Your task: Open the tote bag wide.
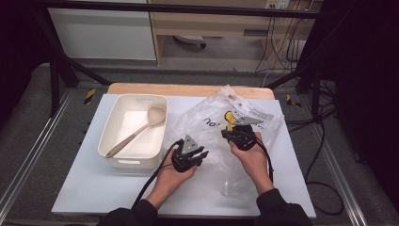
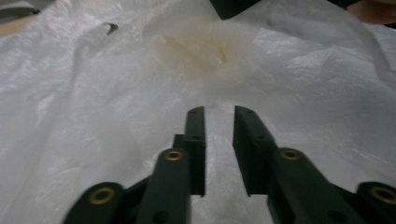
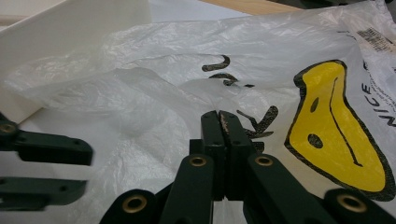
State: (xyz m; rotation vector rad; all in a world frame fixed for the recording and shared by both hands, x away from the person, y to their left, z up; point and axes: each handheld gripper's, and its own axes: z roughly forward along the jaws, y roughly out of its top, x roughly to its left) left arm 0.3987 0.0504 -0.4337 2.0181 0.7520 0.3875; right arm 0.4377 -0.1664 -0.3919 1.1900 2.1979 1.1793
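white tabletop (image 1: pixel 94 183): right gripper (image 3: pixel 219 122) pinches the plastic bag (image 1: pixel 221 125), left gripper (image 2: pixel 219 122) narrowly parted, seemingly unclamped.

A cream tub (image 1: pixel 115 123) sits at the table's (image 1: pixel 94 183) left; a long-handled ladle (image 1: pixel 136 133), seemingly plastic, lies inside it.

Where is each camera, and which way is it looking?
High view: sits above the person's side, looking forward and down on the table; both hands, the left gripper, the right gripper, the tub and the spoon show.
Left gripper view: rides the left gripper, looking along its jaws, a little apart, at the plastic bag.
Right gripper view: rides the right gripper, jaws pinched on the bag; the left gripper shows at the left.
All three share the bag.
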